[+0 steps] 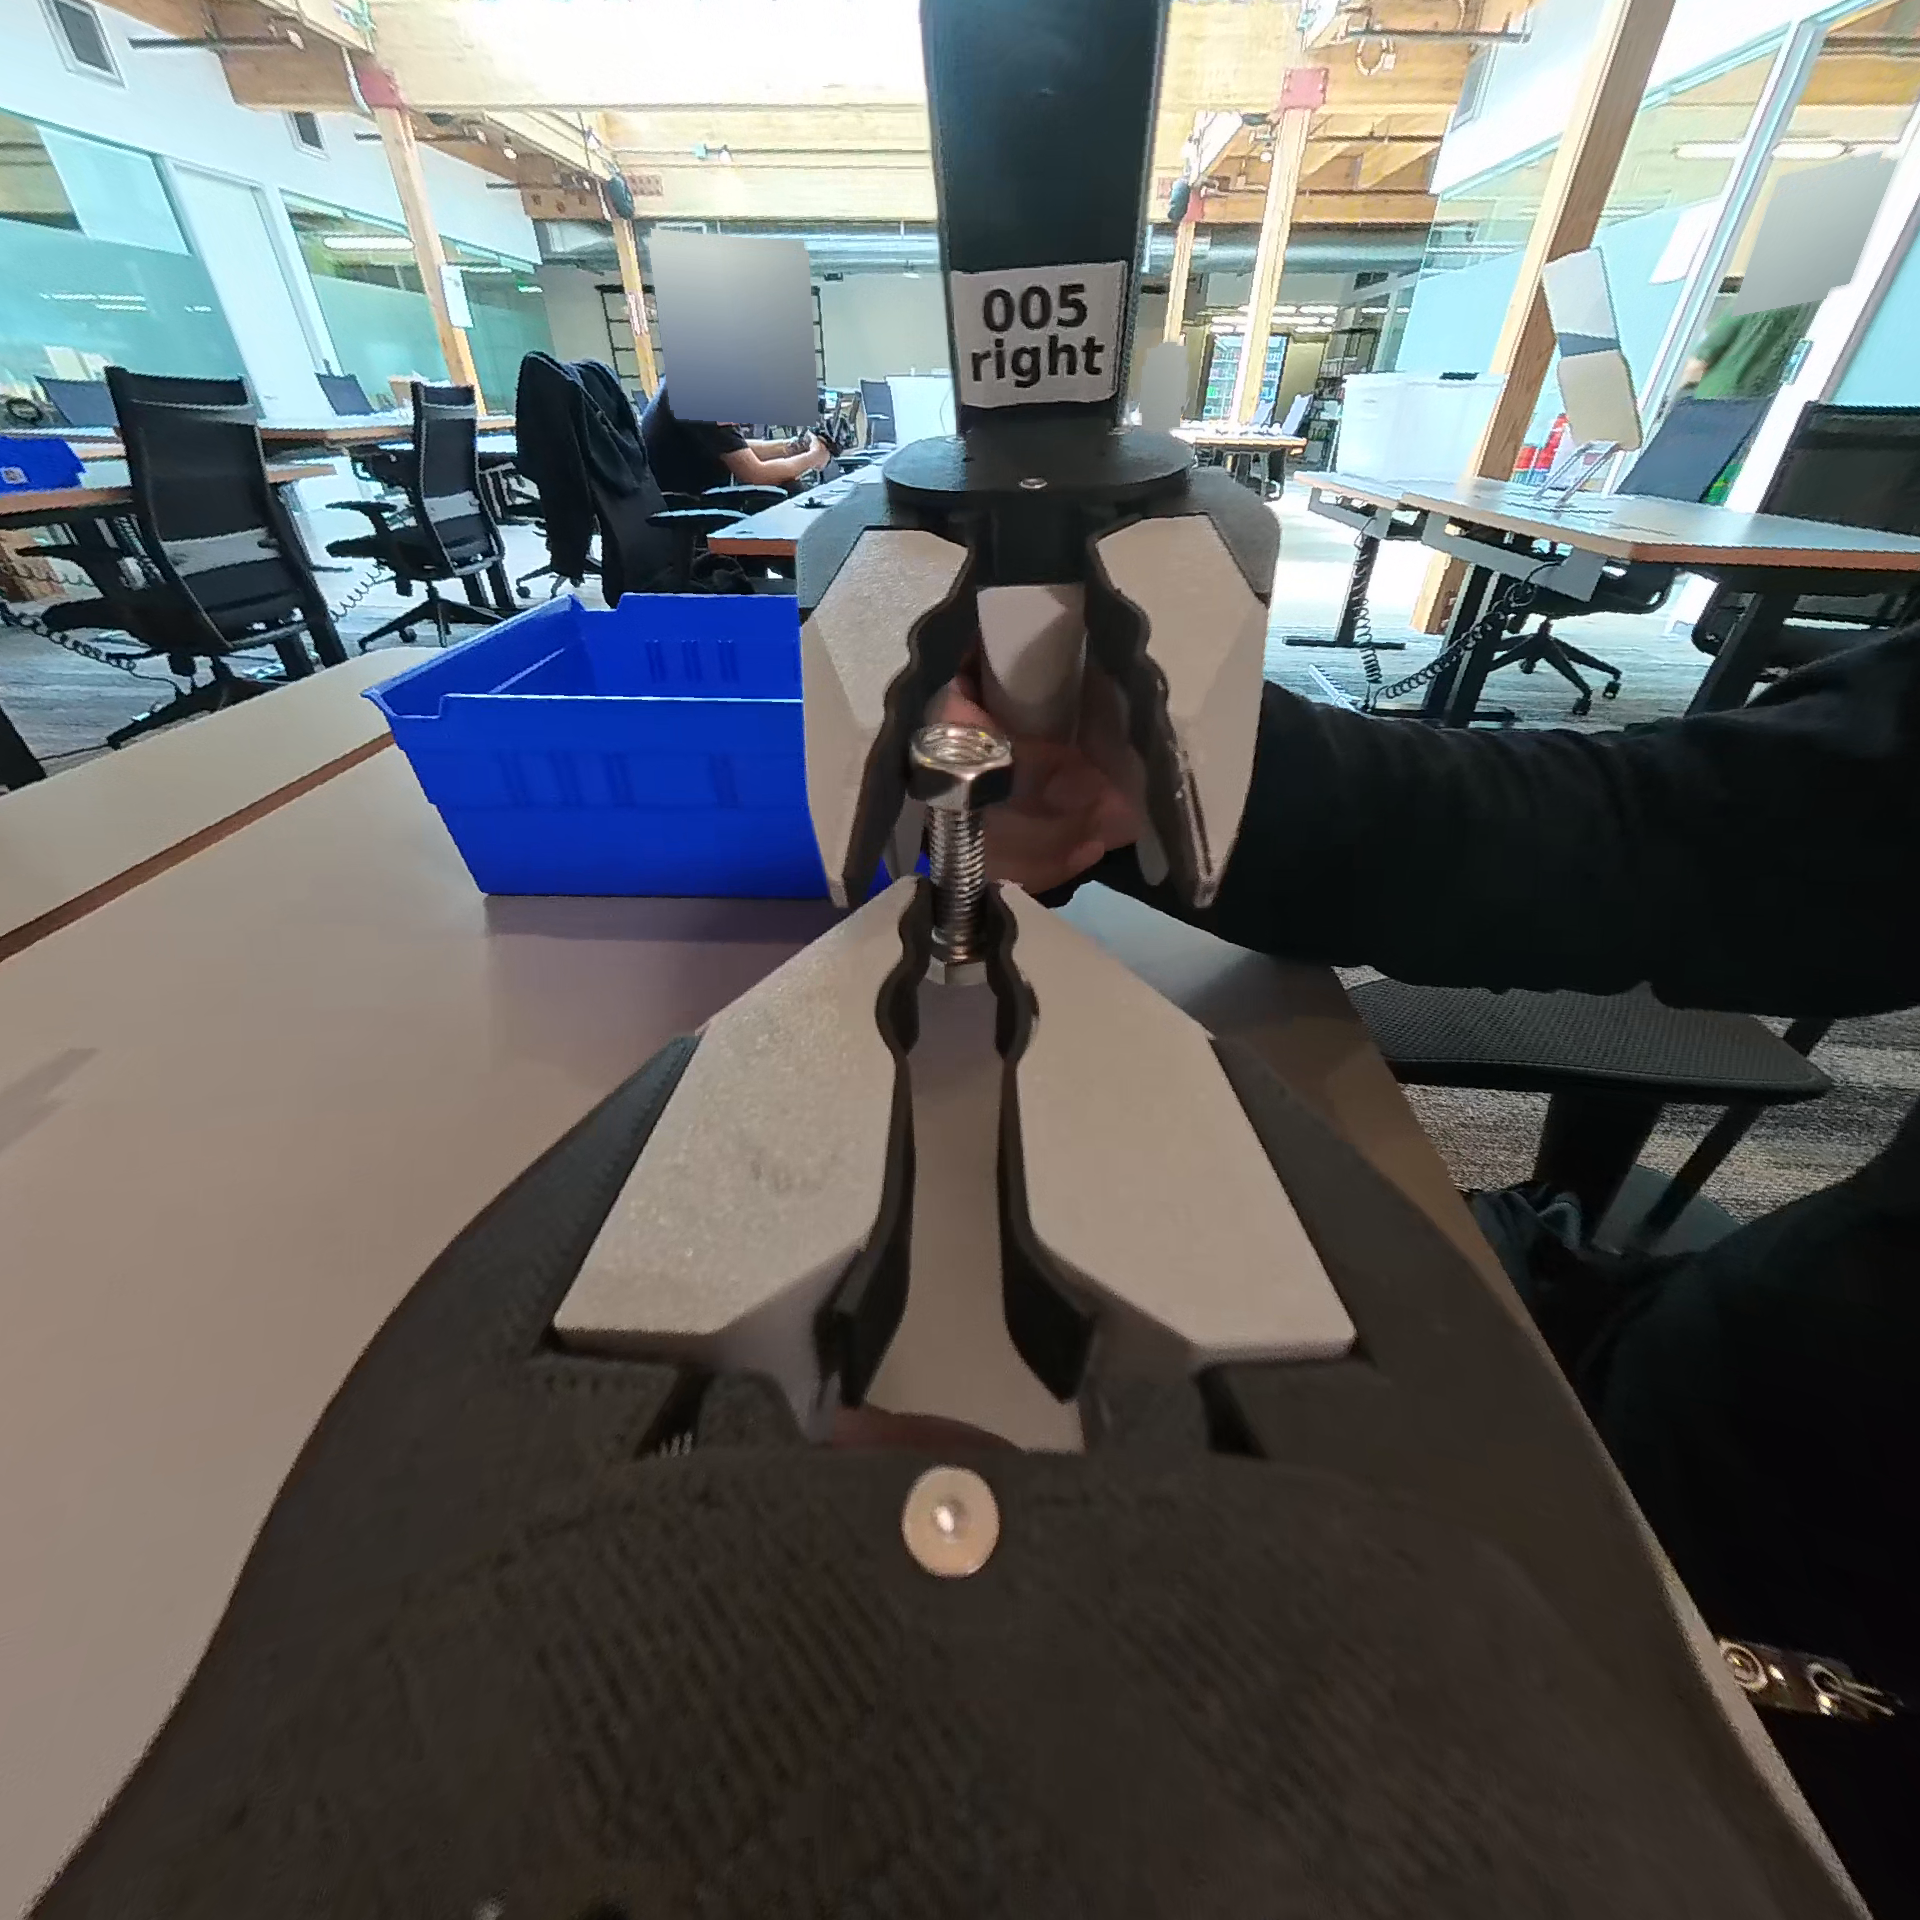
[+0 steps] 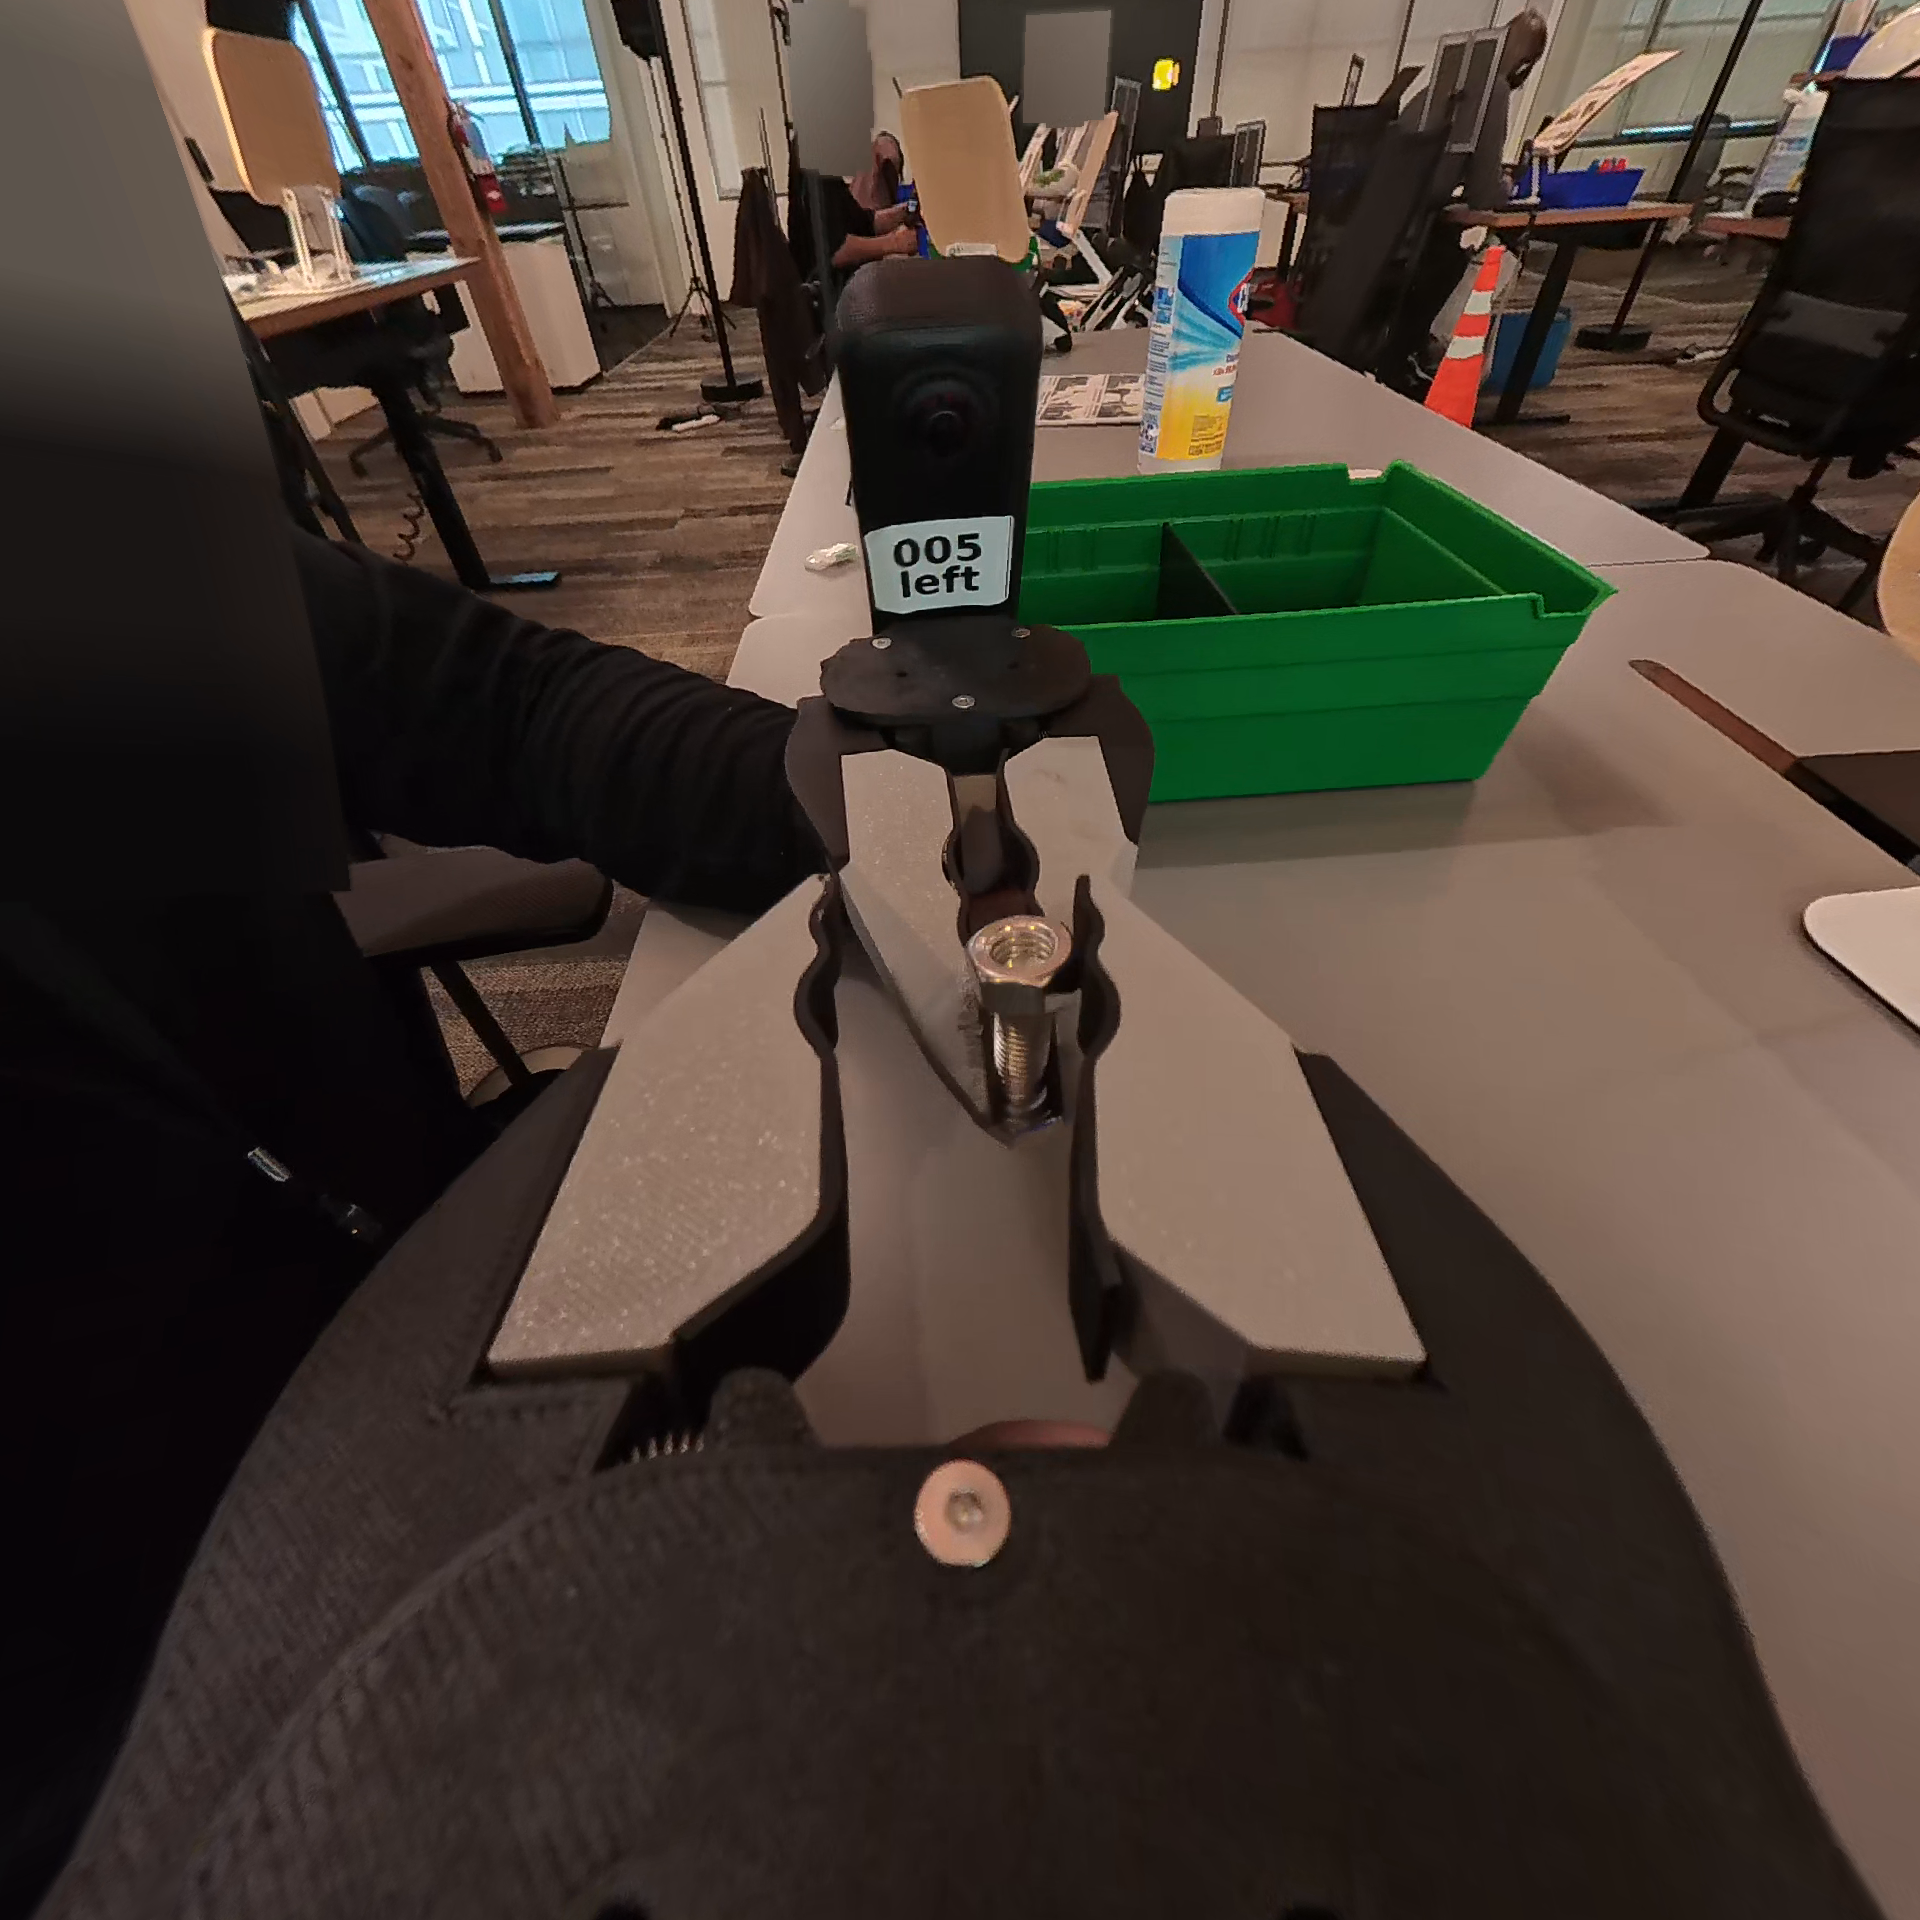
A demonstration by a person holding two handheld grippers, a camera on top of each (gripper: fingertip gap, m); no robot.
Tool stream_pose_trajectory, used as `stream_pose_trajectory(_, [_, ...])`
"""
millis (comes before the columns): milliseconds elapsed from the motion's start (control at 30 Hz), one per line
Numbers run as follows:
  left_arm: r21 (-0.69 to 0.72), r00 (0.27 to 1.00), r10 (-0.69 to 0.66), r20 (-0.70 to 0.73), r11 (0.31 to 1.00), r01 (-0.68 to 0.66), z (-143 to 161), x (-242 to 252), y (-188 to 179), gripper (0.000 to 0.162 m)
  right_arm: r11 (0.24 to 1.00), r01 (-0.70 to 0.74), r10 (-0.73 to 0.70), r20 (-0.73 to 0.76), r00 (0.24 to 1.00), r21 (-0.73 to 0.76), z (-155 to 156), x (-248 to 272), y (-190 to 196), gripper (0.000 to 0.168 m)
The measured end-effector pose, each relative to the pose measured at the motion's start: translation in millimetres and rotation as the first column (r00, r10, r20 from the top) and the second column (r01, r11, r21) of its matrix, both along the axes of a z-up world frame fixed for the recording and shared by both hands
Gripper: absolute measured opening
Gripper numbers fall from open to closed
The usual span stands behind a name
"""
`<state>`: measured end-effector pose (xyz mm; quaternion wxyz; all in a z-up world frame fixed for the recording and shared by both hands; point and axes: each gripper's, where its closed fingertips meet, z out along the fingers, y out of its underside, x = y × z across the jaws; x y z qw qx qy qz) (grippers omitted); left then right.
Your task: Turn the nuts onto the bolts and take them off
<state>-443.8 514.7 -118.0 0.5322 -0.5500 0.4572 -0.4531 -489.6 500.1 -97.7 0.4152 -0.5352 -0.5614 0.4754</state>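
1. The left gripper (image 1: 958, 935) is squeezed tight around the low part of a shiny bolt (image 1: 954, 868). The bolt stands straight up above the grey table (image 1: 312, 1039).
2. A shiny nut (image 1: 960, 767) sits at the very top of the bolt. Lots of bare thread shows under it, down to where the left gripper holds on.
3. The right gripper (image 2: 956, 971) comes in from the far side and faces the left one. Its two fingers are spread wide apart. In the right wrist view the nut (image 2: 1018, 966) is close to the right-hand finger (image 2: 1091, 977), and the other finger is well away from it. I cannot tell if that near finger touches the nut. So this gripper is not pinching anything.
4. I think the nut is only a little way on. It could be just starting to go down the bolt, or it could be almost off. One moment cannot tell me which.
5. A blue bin (image 1: 623, 769) sits on the far left of the table in the left wrist view. A green bin (image 2: 1351, 644) with a dark divider sits on the far right in the right wrist view. I see no other nuts or bolts in the parts of the bins that show.
6. What is left: the right gripper must close on the nut and turn it many times.
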Motion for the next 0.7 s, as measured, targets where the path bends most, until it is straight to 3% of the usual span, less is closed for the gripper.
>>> stream_pose_trajectory(700, [-0.002,1.0,0.017,-0.017,1.0,-0.017,-3.9,0.2,3.2,0.007,0.996,0.083,-0.084,-0.051,0.995,-0.02,1.5,18.8,12.5,0.043])
